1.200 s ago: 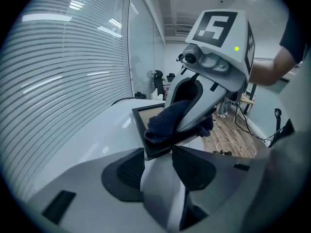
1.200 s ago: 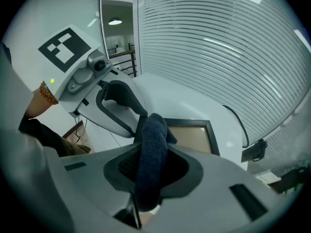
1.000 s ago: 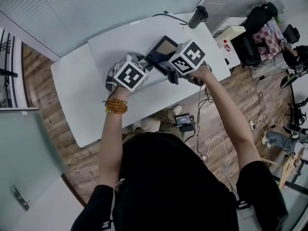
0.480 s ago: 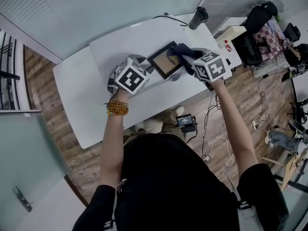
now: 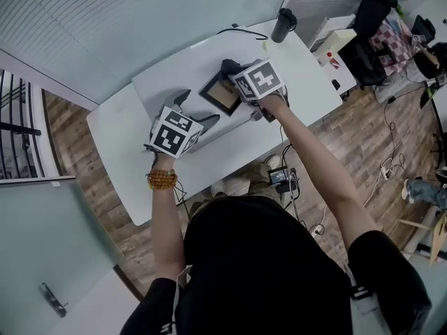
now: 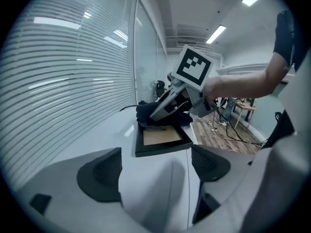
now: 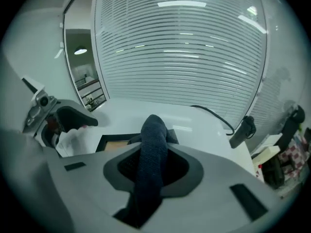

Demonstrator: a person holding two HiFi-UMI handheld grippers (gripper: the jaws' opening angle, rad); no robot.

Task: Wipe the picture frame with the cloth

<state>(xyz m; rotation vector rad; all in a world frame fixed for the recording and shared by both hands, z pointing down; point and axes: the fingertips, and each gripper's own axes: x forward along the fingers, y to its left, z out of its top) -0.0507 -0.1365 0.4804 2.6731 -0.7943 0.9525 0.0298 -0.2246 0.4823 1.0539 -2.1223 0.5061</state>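
The black picture frame (image 5: 219, 93) with its tan inside lies flat on the white table (image 5: 126, 128). My right gripper (image 5: 237, 75) is shut on the dark blue cloth (image 5: 228, 66) and holds it at the frame's far edge. In the right gripper view the cloth (image 7: 151, 149) runs between the jaws, over the frame (image 7: 112, 142). My left gripper (image 5: 198, 109) stands to the frame's left, apart from it; its jaws are opening, with nothing between them. The left gripper view has the frame (image 6: 163, 139) beyond the jaws, with the cloth (image 6: 154, 115) on its far end.
A black tumbler (image 5: 283, 24) stands at the table's far right corner, and a black cable (image 5: 241, 29) runs along the far edge. Chairs, bags and cords crowd the wooden floor to the right. The window blinds are just behind the table.
My left gripper has opened, let go of the frame and drawn back to the left. The right gripper swung right with the cloth, then came back left over the frame.
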